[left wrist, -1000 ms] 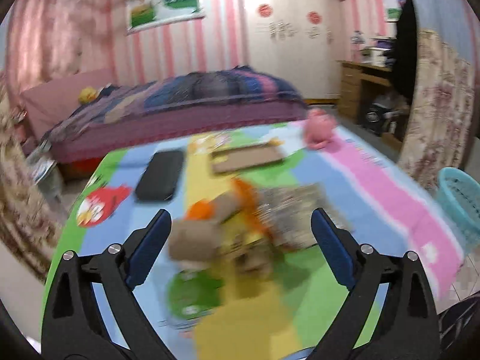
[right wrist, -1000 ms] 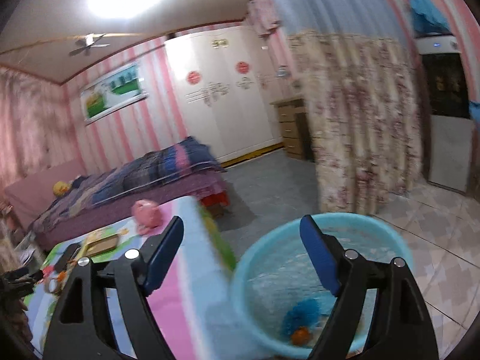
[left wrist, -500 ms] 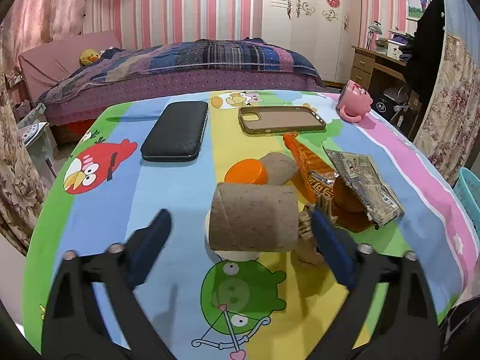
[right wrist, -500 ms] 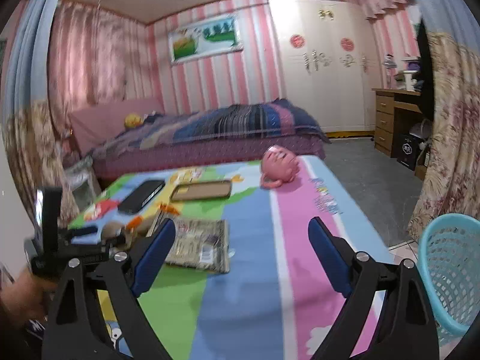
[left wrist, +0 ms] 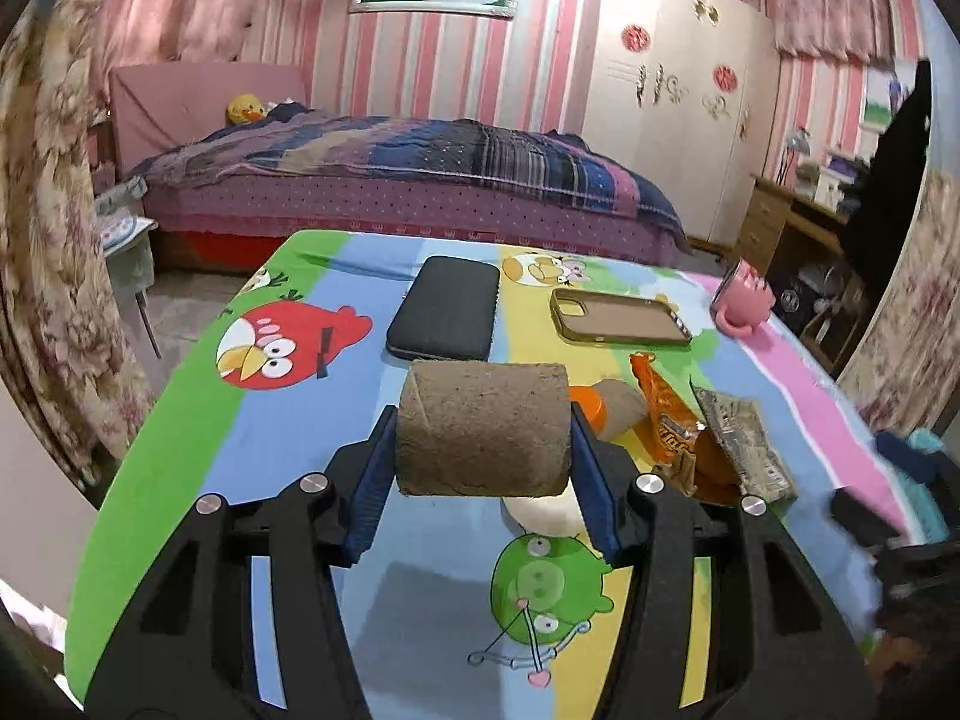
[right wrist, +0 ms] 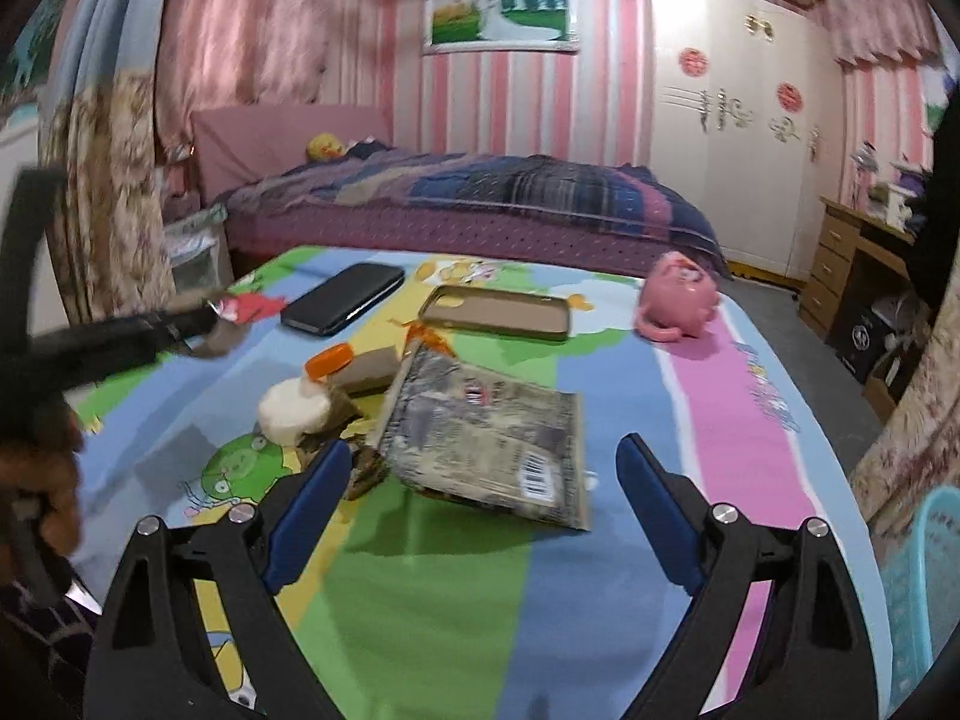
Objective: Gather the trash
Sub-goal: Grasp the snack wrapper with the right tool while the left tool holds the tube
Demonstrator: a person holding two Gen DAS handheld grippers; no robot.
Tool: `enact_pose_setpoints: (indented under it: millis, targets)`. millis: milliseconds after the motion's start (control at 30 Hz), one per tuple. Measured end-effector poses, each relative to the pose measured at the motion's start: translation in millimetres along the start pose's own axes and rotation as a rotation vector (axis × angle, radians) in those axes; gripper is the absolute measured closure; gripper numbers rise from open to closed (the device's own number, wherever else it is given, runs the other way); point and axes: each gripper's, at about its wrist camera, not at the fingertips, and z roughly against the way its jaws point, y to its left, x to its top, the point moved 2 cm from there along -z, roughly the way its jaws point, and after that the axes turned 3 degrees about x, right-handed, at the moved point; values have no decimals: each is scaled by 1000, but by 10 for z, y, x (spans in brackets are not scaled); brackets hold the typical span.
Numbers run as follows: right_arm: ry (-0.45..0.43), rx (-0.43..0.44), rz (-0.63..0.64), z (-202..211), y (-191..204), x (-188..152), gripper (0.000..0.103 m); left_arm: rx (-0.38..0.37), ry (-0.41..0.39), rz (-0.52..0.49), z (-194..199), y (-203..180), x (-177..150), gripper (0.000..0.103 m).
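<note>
Cartoon-print table (left wrist: 180,438) fronts bed (left wrist: 420,180), pink-striped walls.

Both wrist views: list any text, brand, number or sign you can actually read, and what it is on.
None is legible.
Grey wrapper: a small logo and a barcode with digits, too small to read.
Orange wrapper: brand lettering, blurred.
Pink stripe of the tablecloth: blue lettering, blurred.
Wardrobe: red round decals and ornaments, no readable characters.

Left wrist view: low over the table (left wrist: 180,420), facing the bed (left wrist: 420,180). Right wrist view: same heading, further right; both share the grey wrapper (right wrist: 486,438)
</note>
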Motion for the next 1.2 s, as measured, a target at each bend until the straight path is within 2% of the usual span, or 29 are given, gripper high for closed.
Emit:
enact_pose_setpoints:
  millis: [200, 233, 300, 333, 433, 533, 633, 933, 1200]
  targets:
    - [107, -50, 60, -439, 165, -67, 15, -22, -1, -17, 59, -30, -26, 50]
    - [120, -57, 60, -480, 162, -50, 18, -23, 0, -18, 47, -32, -29, 50]
    - [161, -47, 53, -586, 155, -36, 49, -24, 3, -19, 37, -35, -36, 50]
    - [180, -41, 43, -616, 140, -47, 93, -23, 3, -18, 36, -31, -38, 50]
    - [110, -33, 4, -429, 102, -32, 95, -20, 5, -15, 35, -14, -48, 50]
    - [10, -32, -19, -42, 72, -16, 96, -18, -10, -9, 78, -3, -47, 50]
    - [-37, -14, -31, 230, -7, -26, 96, -22, -17, -19, 97, -19, -57, 50]
    - [-83, -1, -88, 457, -310, 69, 96, -29, -32, -48, 144, -125, -82, 50]
    - [-112, 10, -109, 499, -372, 104, 96, -36, -61, -55, 224, -167, -55, 50]
